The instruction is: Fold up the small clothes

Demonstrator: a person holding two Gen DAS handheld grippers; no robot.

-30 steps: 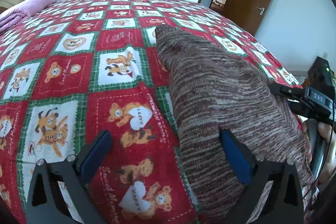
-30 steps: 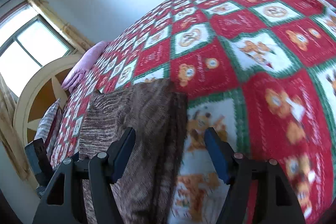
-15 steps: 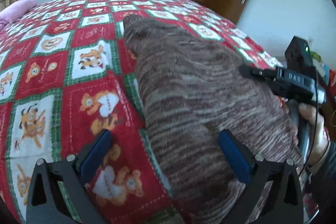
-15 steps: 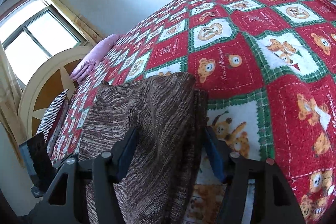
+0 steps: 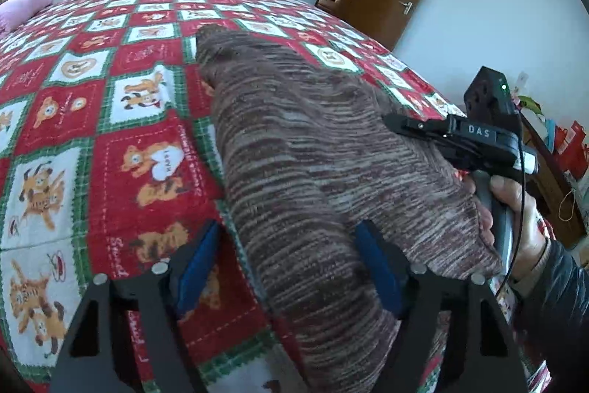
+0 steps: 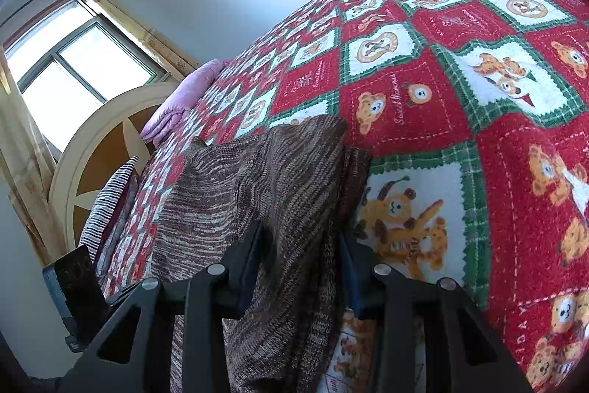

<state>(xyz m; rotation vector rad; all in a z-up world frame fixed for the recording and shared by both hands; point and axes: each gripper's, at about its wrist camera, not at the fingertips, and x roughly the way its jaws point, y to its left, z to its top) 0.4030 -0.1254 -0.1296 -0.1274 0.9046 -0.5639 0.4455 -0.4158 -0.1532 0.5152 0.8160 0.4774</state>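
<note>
**A:** any bins or baskets in shot?

**B:** nope, I'm just seeing the brown knit garment (image 5: 316,150) lying on the teddy-bear quilt (image 5: 121,120). Compared to a second ago, both sets of jaws have been closing. My left gripper (image 5: 291,267) is partly open, straddling the near edge, its pads not quite pressing. My right gripper (image 6: 302,256) is pinching the fold at 6 o'clock, cloth bunching between its pads.
</note>
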